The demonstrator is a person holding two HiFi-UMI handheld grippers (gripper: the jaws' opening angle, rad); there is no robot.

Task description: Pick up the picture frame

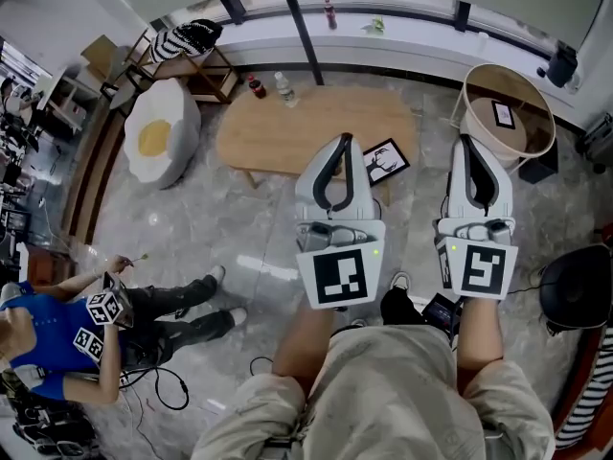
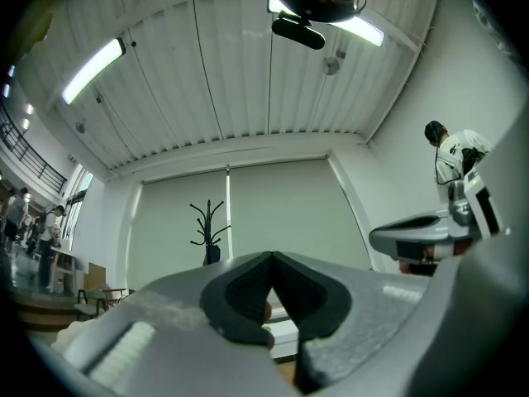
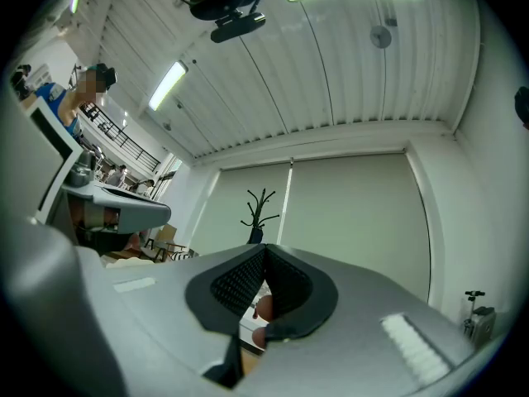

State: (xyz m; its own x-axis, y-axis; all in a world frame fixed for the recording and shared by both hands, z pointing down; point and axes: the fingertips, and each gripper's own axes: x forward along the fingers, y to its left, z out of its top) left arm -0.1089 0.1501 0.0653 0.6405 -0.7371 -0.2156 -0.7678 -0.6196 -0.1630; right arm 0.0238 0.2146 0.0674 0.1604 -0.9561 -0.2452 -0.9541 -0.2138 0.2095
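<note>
The left gripper (image 1: pixel 342 142) and the right gripper (image 1: pixel 466 144) are held side by side ahead of the person, noses tipped slightly upward and each with its jaws pressed together on nothing. This looks like a carrying pose for an approach, not a reach. The picture frame (image 1: pixel 386 159) sits untouched just beyond the left gripper, at the near right corner of the wooden tabletop (image 1: pixel 287 132), though whether it lies on that corner or leans against it cannot be told. By count there are two grippers, one black picture frame, a dark bottle (image 1: pixel 257 86) and a clear bottle (image 1: pixel 284 88) at the tabletop's far edge, and one small framed card (image 1: pixel 503 113) in a round tub (image 1: pixel 471 113) at the right.
</note>
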